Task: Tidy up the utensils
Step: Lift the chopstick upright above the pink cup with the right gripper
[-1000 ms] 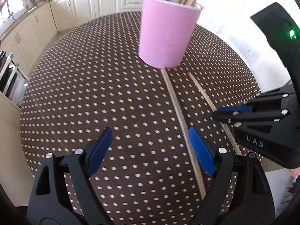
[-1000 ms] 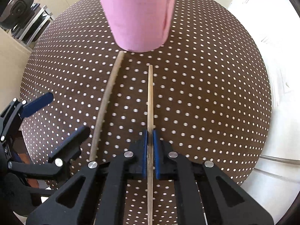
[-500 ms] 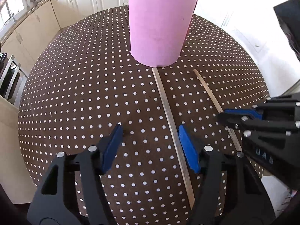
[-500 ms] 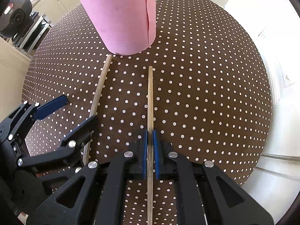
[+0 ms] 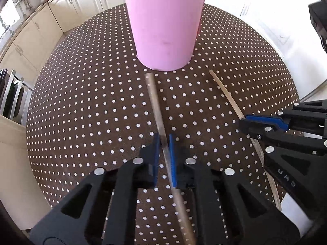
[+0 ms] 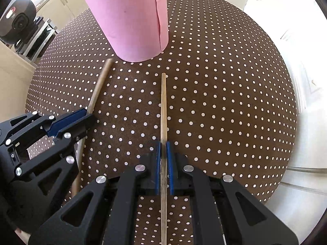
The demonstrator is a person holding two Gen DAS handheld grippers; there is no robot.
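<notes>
While the dotted counter (image 5: 85, 110) shows only two sticks left out, the pink cup (image 5: 163, 26) at the far side already has many. My left fingers (image 5: 164, 143) just closed on the thick stick (image 5: 153, 98); my right fingers (image 6: 162, 149) pinch the thin stick (image 6: 163, 102). Both must go in.

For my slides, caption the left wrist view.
Left gripper clamps a wooden stick before the pink cup.
</notes>
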